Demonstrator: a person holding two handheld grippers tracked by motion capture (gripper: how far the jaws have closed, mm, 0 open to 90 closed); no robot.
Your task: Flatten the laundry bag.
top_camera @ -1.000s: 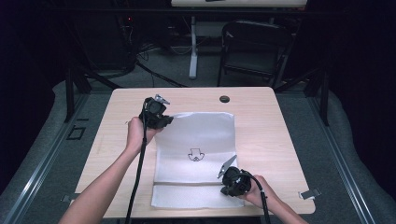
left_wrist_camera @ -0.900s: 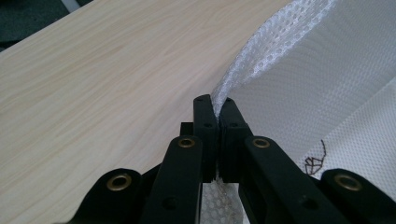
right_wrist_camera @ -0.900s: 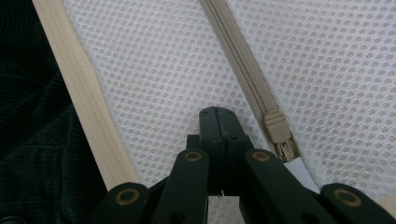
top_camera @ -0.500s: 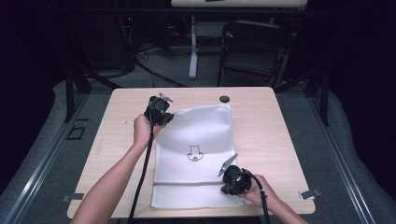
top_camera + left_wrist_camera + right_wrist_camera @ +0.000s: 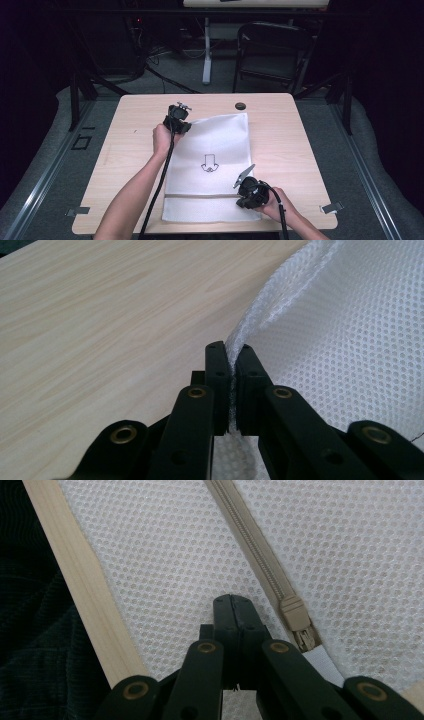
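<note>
White mesh zipper bag on the wooden table, bare wood either side. Left gripper pinches its far-left corner edge; right gripper, jaws closed, presses beside the zipper pull.

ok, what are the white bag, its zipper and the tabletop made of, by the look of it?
White bag: looks like synthetic mesh fabric, matte; a regular grid of tiny holes shows in both gripper views, and it folds softly where the left gripper pinches it. Zipper: beige, fine coil teeth, probably plastic, matching slider. Tabletop: pale wood grain, smooth; possibly laminate rather than solid wood.
</note>
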